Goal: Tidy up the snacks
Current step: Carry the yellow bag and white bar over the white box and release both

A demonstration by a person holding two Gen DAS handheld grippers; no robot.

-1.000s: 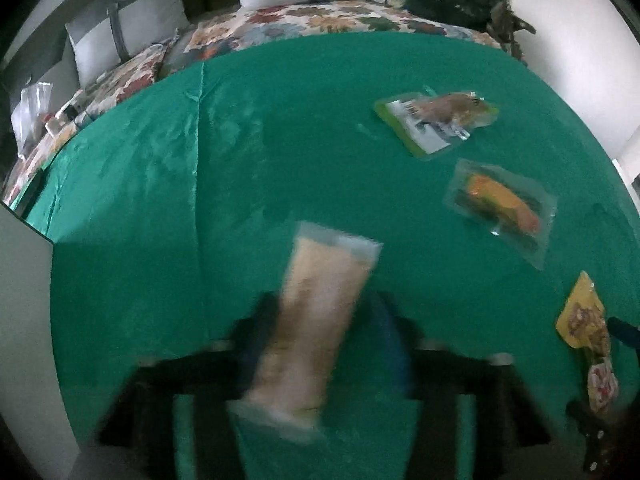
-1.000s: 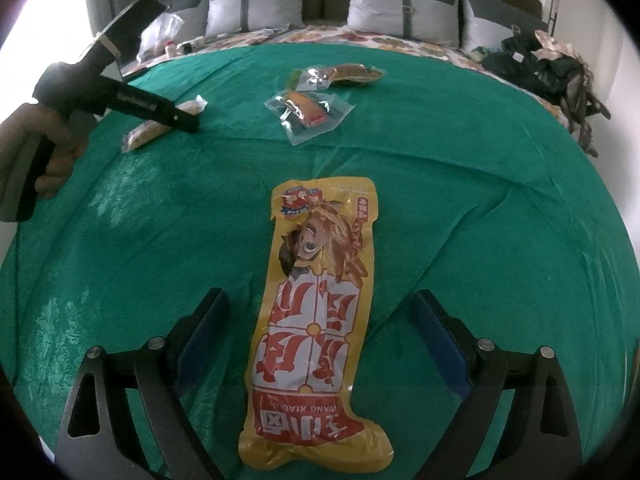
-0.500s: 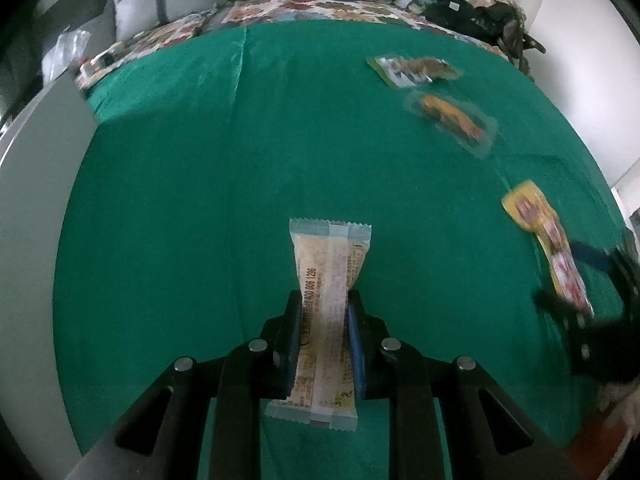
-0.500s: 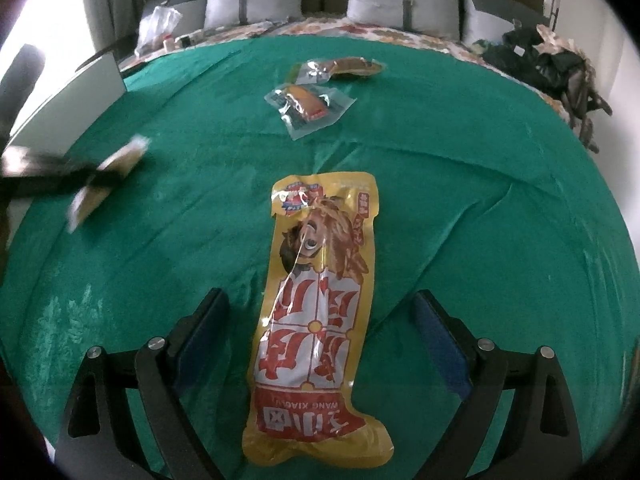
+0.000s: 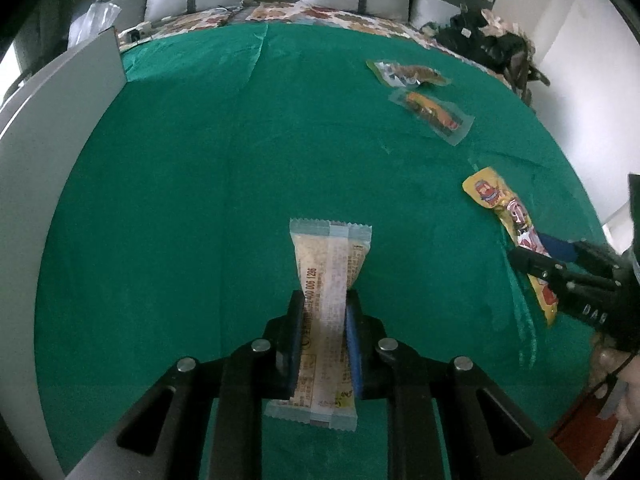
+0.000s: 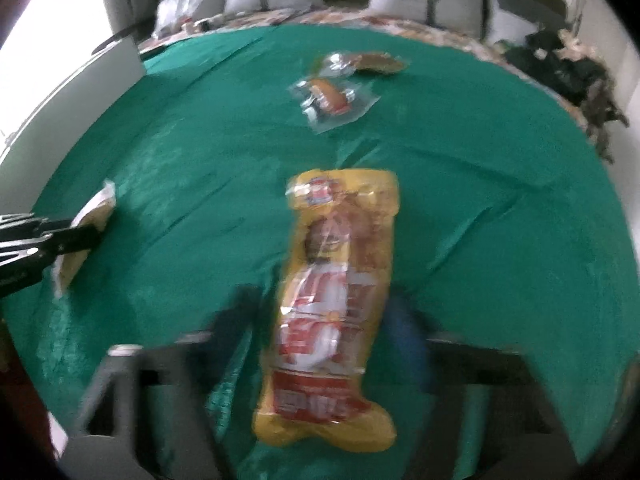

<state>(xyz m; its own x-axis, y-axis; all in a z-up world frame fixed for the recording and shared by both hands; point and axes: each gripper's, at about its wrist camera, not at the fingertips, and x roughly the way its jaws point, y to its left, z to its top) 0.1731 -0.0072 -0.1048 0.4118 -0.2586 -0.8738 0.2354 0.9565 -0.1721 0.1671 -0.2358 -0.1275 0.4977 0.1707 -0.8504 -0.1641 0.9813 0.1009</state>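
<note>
My left gripper (image 5: 322,300) is shut on a beige snack bar (image 5: 330,256) in a clear wrapper, its blue pads pinching the bar's middle just above the green cloth (image 5: 200,160). The right wrist view shows that gripper (image 6: 80,236) at the left edge with the bar (image 6: 100,208). A long yellow and red snack packet (image 6: 332,280) lies lengthwise between the jaws of my right gripper (image 6: 324,300), which are closing in on it. That view is blurred and I see no pad pressing. The left wrist view shows the packet (image 5: 486,194) and right gripper (image 5: 534,250) at far right.
A clear packet with an orange snack (image 5: 434,114) and a green-edged packet with a brown snack (image 5: 408,74) lie at the far right of the cloth. A white panel (image 5: 60,120) stands along the left edge. Pillows and a dark clothing pile (image 5: 492,44) sit behind.
My left gripper has carried the bar across the cloth toward the white panel and its grip has tightened. My right gripper's jaws have drawn in around the yellow packet.
</note>
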